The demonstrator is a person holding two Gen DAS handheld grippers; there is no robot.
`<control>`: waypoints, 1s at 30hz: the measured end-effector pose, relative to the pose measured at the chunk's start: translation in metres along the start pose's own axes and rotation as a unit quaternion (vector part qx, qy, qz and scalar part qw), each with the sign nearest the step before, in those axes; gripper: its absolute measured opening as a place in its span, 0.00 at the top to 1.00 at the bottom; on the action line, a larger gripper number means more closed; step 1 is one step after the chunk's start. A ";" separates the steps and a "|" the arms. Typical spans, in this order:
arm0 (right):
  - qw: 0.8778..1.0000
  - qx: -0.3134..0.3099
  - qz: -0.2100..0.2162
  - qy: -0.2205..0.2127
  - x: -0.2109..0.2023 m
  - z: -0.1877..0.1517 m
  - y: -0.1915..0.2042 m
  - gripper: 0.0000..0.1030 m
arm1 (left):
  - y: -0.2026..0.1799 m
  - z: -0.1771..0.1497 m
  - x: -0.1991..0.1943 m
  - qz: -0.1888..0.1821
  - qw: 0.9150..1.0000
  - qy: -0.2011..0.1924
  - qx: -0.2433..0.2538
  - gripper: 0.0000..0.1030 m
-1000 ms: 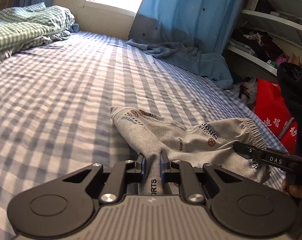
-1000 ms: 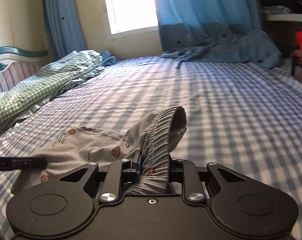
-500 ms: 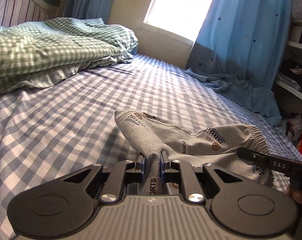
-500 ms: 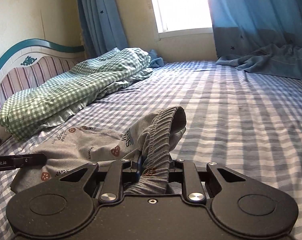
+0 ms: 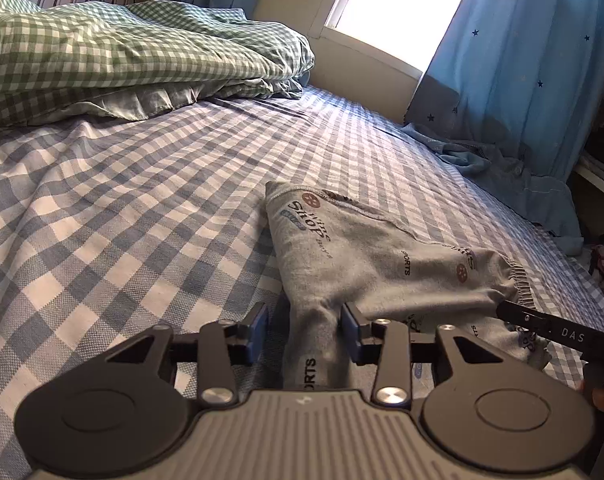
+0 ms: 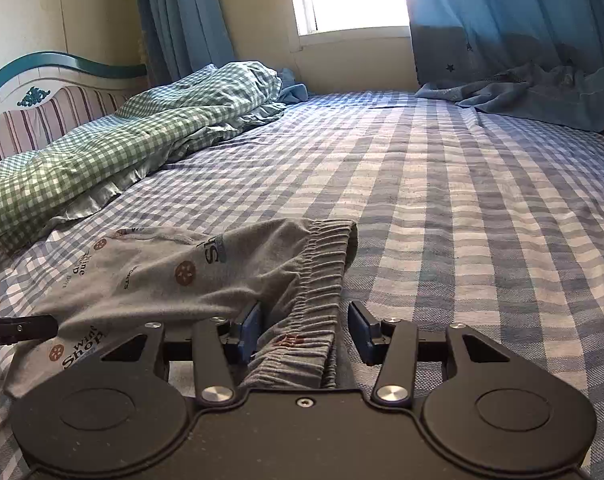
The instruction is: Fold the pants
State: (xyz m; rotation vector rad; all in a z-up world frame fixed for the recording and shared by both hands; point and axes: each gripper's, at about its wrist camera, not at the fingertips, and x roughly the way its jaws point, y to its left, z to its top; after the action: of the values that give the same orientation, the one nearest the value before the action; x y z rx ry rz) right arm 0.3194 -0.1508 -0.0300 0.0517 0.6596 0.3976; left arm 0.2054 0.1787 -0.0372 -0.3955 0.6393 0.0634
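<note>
Left gripper (image 5: 304, 330), left wrist view: jaws opening, blue pads (image 5: 257, 330) standing off the cloth on both sides. A gray leg of the pants (image 5: 366, 256) lies between them, loose, no longer pinched. Pants lie folded on the blue-checked bed sheet (image 5: 121, 208), near the front edge, printed with small logos and the word "SPORTS". Elastic waistband (image 5: 520, 280) sits at the right end of the pants. Tip of the right gripper (image 5: 558, 332) reaches in from the right, just beside the waistband. A green-checked quilt (image 5: 113, 60) is bunched at the upper left. Blue star curtain (image 5: 534, 60) hangs at the right of the window, its hem piled on the bed. This view alone shows shelves at the far right edge; their contents are too dark to tell.

Right gripper (image 6: 304, 328), right wrist view: jaws opening, the gathered waistband (image 6: 322, 276) between the pads; the left pad (image 6: 249, 328) is close against the cloth, the right pad clear of it. Pants (image 6: 157, 276) spread to the left over the sheet (image 6: 482, 220). A finger of the left gripper (image 6: 19, 328) shows at the left edge, over the pants. This view alone shows the striped headboard (image 6: 41, 112) with its teal rim, behind the quilt (image 6: 141, 140), and a second curtain (image 6: 181, 20) left of the window.
</note>
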 end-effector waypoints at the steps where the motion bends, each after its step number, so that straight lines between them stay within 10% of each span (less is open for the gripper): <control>1: 1.000 0.002 -0.005 -0.001 -0.001 -0.001 0.000 0.40 | 0.000 0.001 -0.001 0.003 1.000 0.000 0.001 0.46; 14: 0.997 0.005 -0.008 -0.082 -0.074 -0.014 0.011 0.01 | -0.025 -0.006 -0.063 0.023 0.998 -0.054 0.026 0.01; 30: 0.985 -0.052 -0.045 -0.157 -0.183 -0.082 0.041 0.01 | -0.051 -0.077 -0.141 0.084 0.986 -0.116 0.084 0.00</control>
State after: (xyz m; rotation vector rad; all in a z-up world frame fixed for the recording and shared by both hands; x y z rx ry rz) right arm 0.1240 -0.1879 0.0190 -0.0143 0.3288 0.3277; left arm 0.0576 0.1110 0.0075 -0.1668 0.4414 0.2114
